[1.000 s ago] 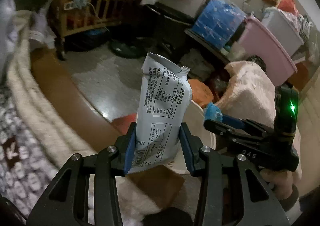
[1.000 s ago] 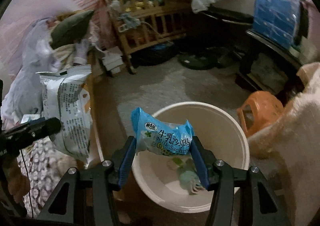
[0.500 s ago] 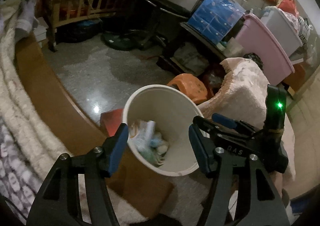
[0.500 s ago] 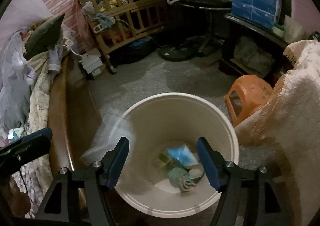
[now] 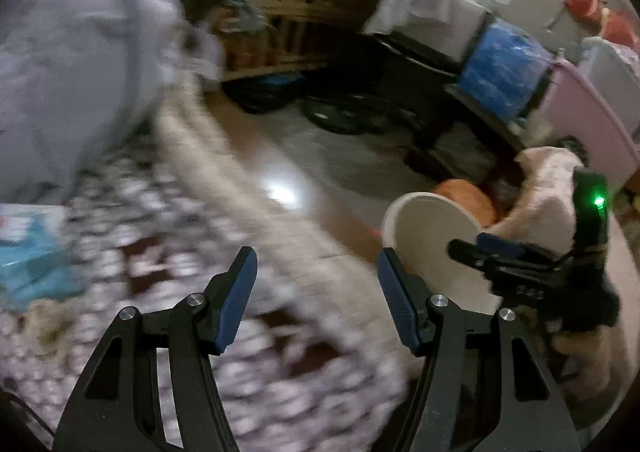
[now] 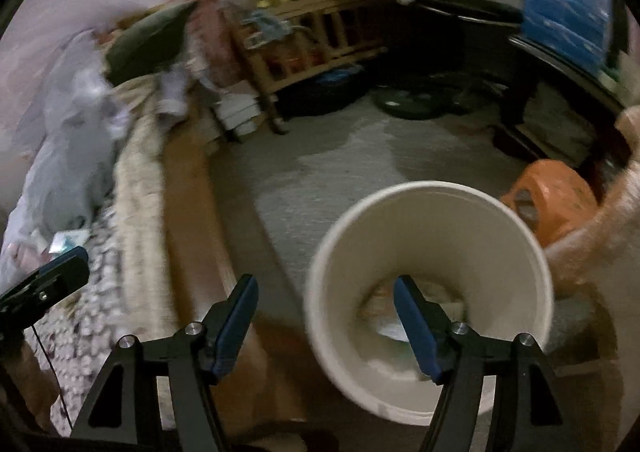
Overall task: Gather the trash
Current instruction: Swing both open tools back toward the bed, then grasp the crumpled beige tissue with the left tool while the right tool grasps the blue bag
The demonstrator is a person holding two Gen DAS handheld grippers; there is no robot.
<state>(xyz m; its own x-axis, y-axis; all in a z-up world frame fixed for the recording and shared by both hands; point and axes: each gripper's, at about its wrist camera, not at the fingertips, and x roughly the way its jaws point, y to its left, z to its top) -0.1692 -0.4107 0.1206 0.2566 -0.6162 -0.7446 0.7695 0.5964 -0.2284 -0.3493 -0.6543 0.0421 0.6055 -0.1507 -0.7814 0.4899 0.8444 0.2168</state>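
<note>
Both views smeared by motion blur; fine detail unreliable.

Left gripper point(image 5: 316, 272): jaws spread wide, nothing between them. It hangs over the patterned bedspread point(image 5: 168, 252), whose print reads only as pale blotches on dark. A blue-and-white packet point(image 5: 28, 248) lies on the bedspread at far left, cut off by the frame edge; printing unreadable. Above it a grey heap of cloth point(image 5: 68, 64), shape indistinct.

Right gripper point(image 6: 326, 306): jaws also spread wide, empty. Its right finger point(image 6: 416, 332) overlaps the mouth of the white bin point(image 6: 428, 192); the left finger sits over the brown bed edge point(image 6: 188, 212). In the left wrist view the right gripper point(image 5: 516, 264) shows side-on at right with a green light, partly covering the bin point(image 5: 400, 212); only the near rim and part of the wall of the bin visible there.

Trash: pale and greenish scraps point(image 6: 392, 328) at the bottom of the bin, half hidden behind the finger and blurred; individual pieces cannot be told apart.

Orange stool point(image 6: 556, 188) just beyond the bin, touching or nearly so; cannot tell which. A cream fuzzy blanket point(image 6: 624, 212) crowds the right edge, cropped. Wooden crib point(image 6: 304, 32) at the back; contents a blur.
</note>
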